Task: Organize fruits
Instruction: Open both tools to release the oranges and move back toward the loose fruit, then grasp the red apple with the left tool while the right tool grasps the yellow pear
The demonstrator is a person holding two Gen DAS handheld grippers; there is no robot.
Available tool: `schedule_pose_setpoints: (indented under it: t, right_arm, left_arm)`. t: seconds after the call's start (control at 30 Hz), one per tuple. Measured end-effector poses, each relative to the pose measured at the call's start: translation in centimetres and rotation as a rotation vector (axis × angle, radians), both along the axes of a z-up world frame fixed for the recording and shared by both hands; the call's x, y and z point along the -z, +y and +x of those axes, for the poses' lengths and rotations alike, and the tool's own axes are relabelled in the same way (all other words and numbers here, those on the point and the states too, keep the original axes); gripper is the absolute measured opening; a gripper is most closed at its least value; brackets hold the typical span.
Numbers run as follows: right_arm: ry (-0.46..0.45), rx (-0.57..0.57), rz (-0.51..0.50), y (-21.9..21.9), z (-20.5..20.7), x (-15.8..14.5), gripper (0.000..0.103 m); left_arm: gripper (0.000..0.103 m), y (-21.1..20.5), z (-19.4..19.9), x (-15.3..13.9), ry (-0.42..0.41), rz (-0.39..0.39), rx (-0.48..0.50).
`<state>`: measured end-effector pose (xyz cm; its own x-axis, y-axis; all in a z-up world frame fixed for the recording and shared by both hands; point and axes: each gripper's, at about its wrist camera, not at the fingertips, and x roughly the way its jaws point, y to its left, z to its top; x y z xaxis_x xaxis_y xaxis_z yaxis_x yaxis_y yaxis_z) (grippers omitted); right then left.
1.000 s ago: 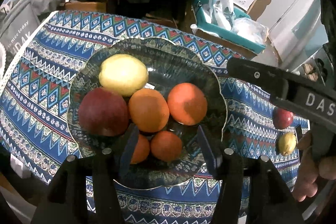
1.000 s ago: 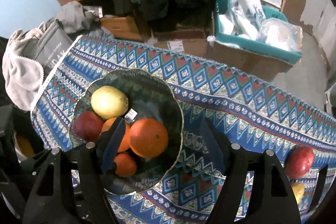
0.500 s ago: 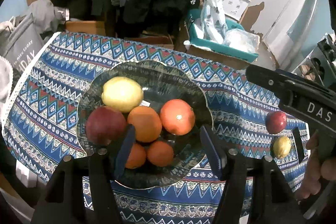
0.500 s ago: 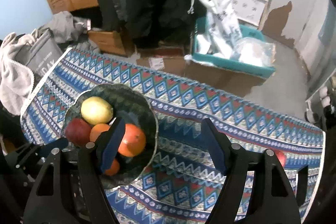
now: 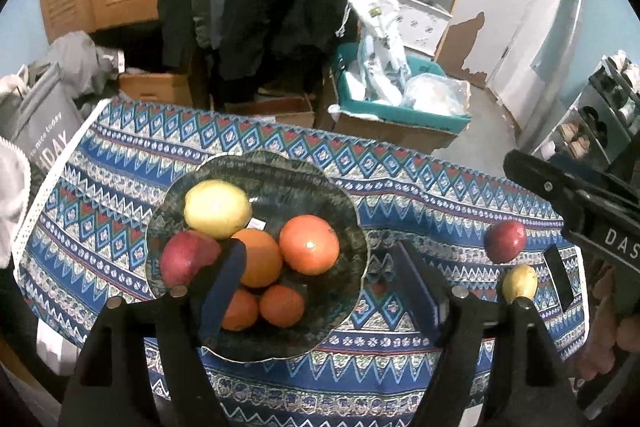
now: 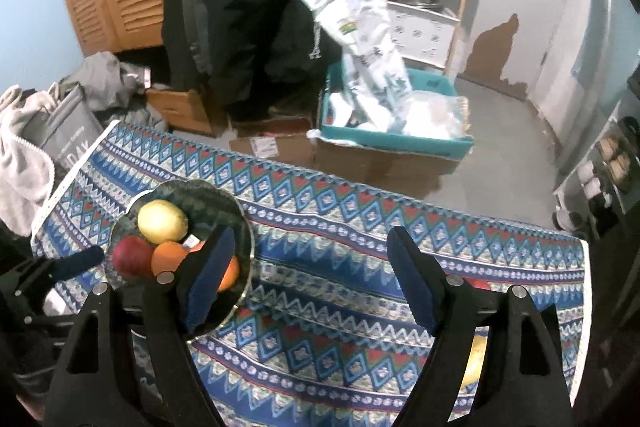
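The table [image 5: 400, 187], under a blue patterned cloth, carries a dark scalloped plate [image 5: 340, 211] piled with fruit: a lemon [image 5: 216, 209], a red apple [image 5: 186, 261] and oranges [image 5: 309, 245]. The left gripper [image 5: 316, 287] hangs above the plate's near edge, fingers wide apart and empty. The right gripper [image 6: 310, 283] hovers over bare cloth right of the plate, fingers likewise spread, holding nothing. Well apart, near the table's right end, lie a second apple [image 5: 505, 241] and a small lemon [image 5: 519, 283].
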<state>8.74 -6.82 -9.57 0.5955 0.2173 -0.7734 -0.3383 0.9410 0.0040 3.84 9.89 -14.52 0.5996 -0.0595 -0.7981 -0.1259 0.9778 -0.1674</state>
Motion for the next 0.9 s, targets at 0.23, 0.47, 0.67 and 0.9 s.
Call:
schedule_pose_setpoints:
  t: [0.23,0.47,0.67,0.9]
  right_arm:
    - [-0.022,0.055,-0.002,-3.3,-1.3,-1.0,0.085]
    - [-0.024,0.116,-0.019,-7.1,-2.1,-0.8,0.085]
    - [-0.019,0.161,-0.013,-10.2,-2.7,-0.4,0.085]
    - [-0.010,0.217,-0.013,-13.9,-3.1,0.0,0.085]
  left_arm:
    - [0.081,-2.2,0.0,-1.3,-0.028,0.014,0.040]
    - [0.081,-5.1,0.4,-1.4,-0.023,0.040,0.091]
    - [0.081,-7.3,0.8,-1.4,-0.012,0.057,0.130]
    - [0.081,-9.9,1.2,-1.3,-0.006,0.078,0.172]
